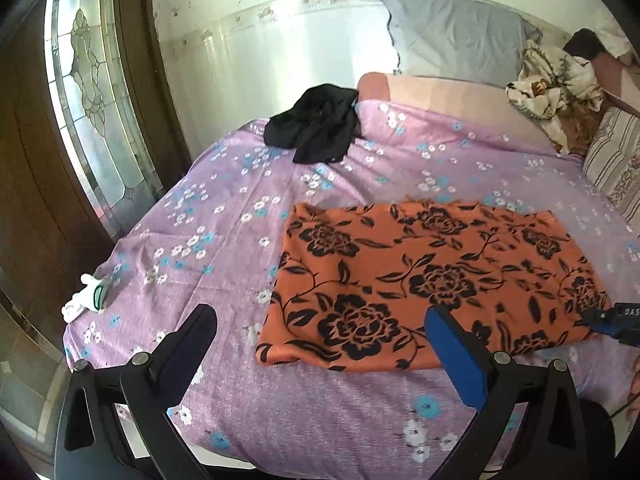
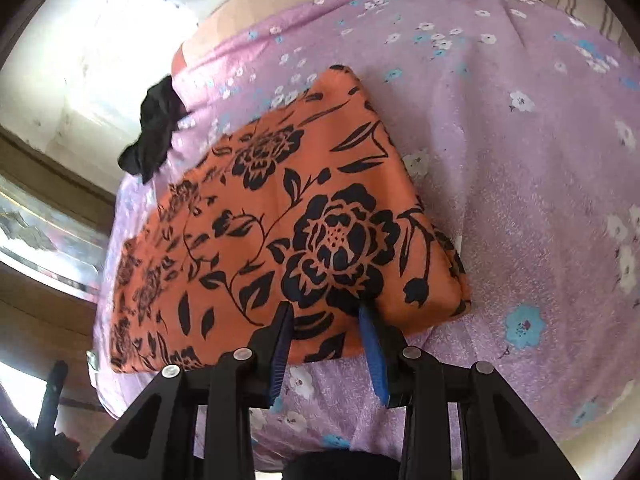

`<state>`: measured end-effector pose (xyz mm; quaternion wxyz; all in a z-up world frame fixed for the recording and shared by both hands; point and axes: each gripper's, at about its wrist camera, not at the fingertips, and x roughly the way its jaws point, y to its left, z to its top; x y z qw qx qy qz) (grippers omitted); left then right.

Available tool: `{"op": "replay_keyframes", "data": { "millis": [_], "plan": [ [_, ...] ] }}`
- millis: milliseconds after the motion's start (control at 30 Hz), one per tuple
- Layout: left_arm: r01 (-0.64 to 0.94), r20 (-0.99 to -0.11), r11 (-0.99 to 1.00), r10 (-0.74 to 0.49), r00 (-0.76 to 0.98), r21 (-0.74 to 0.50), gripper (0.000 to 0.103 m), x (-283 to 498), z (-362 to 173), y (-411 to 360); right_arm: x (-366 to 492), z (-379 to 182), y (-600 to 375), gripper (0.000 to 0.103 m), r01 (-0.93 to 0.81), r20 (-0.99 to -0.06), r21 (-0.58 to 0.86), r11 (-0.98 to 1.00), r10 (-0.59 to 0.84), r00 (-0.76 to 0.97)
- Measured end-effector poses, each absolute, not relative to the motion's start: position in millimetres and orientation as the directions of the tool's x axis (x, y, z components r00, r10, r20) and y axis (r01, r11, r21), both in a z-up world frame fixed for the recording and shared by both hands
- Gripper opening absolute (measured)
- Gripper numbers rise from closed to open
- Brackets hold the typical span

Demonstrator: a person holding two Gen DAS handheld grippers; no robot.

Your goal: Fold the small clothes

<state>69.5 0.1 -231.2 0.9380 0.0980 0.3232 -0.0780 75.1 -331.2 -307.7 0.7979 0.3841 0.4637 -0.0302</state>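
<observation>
An orange cloth (image 1: 420,276) printed with black flowers lies folded into a flat rectangle on the purple flowered bed sheet (image 1: 224,208). My left gripper (image 1: 320,314) hovers wide open over the cloth's near left corner, holding nothing. My right gripper (image 2: 325,312) stands at the near edge of the orange cloth (image 2: 280,208), close to its right corner. Its fingers are partly apart, the tips touch the fabric, and the cloth between them lies flat. The right gripper (image 1: 612,320) also shows at the cloth's right end in the left wrist view.
A crumpled black garment (image 1: 316,128) lies at the far left of the bed. A small white sock (image 1: 84,296) sits near the left edge. A grey pillow (image 1: 456,32), a rumpled blanket (image 1: 556,84) and a striped pillow (image 1: 616,168) line the back and right. A glazed door (image 1: 88,92) stands left.
</observation>
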Motion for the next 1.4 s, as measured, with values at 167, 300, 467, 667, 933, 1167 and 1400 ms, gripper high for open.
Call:
{"op": "replay_keyframes", "data": {
  "millis": [167, 300, 467, 667, 933, 1167, 1400],
  "plan": [
    [0.209, -0.61, 0.97, -0.094, 0.787, 0.12, 0.103, 67.3, -223.3, -2.7, 74.8, -309.1, -331.8, 0.038, 0.393, -0.752, 0.598, 0.699, 0.32, 0.576],
    [0.207, -0.613, 0.971, -0.089, 0.785, 0.123, 0.103, 66.6, -223.5, -5.1, 72.2, -311.1, -334.4, 0.038, 0.39, -0.741, 0.613, 0.687, 0.327, 0.587],
    [0.201, -0.624, 0.971, -0.08, 0.777, 0.126, 0.103, 68.7, -228.3, -6.0, 71.4, -312.3, -335.1, 0.038, 0.386, -0.738, 0.611, 0.691, 0.322, 0.593],
    [0.189, -0.651, 0.973, -0.06, 0.757, 0.13, 0.103, 76.6, -241.6, -4.9, 70.0, -312.7, -330.5, 0.038, 0.383, -0.737, 0.601, 0.702, 0.3, 0.605],
    [0.16, -0.694, 0.974, -0.002, 0.72, 0.163, 0.103, 109.0, -276.0, -1.3, 70.9, -311.1, -322.8, 0.045, 0.378, -0.742, 0.571, 0.729, 0.26, 0.618],
    [0.118, -0.803, 0.98, 0.06, 0.593, 0.161, 0.103, 158.5, -339.2, 5.1, 79.2, -308.6, -312.4, 0.055, 0.367, -0.758, 0.531, 0.764, 0.235, 0.608],
    [0.113, -0.784, 0.986, 0.028, 0.62, 0.124, 0.103, 153.2, -337.9, 8.0, 82.0, -308.9, -310.0, 0.058, 0.363, -0.759, 0.524, 0.77, 0.229, 0.609]
  ]
}}
